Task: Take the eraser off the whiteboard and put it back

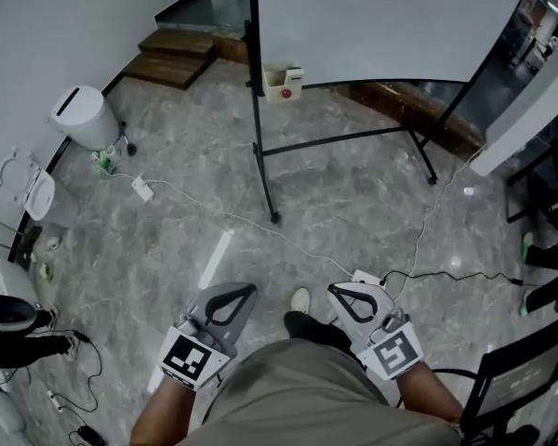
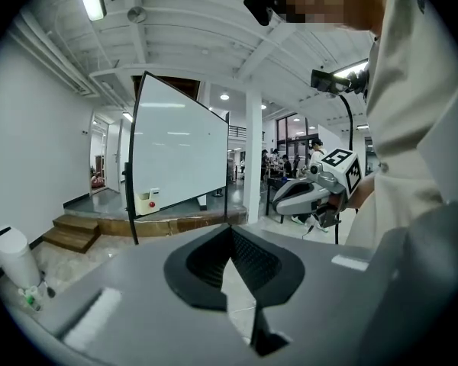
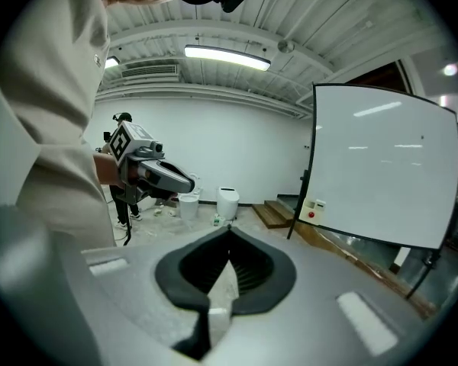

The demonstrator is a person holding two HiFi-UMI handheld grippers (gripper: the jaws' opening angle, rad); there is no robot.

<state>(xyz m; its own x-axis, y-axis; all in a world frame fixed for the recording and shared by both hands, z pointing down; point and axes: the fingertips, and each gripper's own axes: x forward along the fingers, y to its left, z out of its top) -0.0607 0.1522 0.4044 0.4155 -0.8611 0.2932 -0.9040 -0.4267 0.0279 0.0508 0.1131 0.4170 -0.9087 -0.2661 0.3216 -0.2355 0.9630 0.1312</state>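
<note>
1 white bin (image 1: 84, 114) stands far left against the wall, with a small white adapter (image 1: 142, 189) on the marble floor (image 1: 167, 240) near it. A thin white cable (image 1: 223, 216) runs from that adapter across the floor toward my feet.

My left hand-held gripper (image 1: 245, 292) is low in front of me, clenched on nothing. In the left gripper view (image 2: 230, 233) its jaws meet at the tip, and only floor shows through the loop behind them. It points forward toward the board and is well apart from it.

2 wooden steps (image 1: 177, 54) lie at the top left, past the board's stand. The eraser (image 1: 282, 82), a cream block with a red dot, is at the lower left corner of the whiteboard (image 1: 381, 26). It sits just beside the black upright of the stand. I see it there from both gripper views too (image 2: 146, 202) (image 3: 314, 210), with neither hand-held gripper near it.

Between the 2 tools, the pale toe of my shoe (image 1: 300, 300) shows on the floor.

My right hand-held gripper (image 1: 338, 292) is level with the left one and clenched the same way. In the right gripper view (image 3: 229, 233) its jaws are together at the tip with nothing held. A white power strip (image 1: 367, 277) lies on the floor just beyond it, with a black lead going off to the right.

Further right, a white pillar (image 1: 530, 110) crosses the corner, and a dark chair (image 1: 521, 370) stands near my right elbow.
</note>
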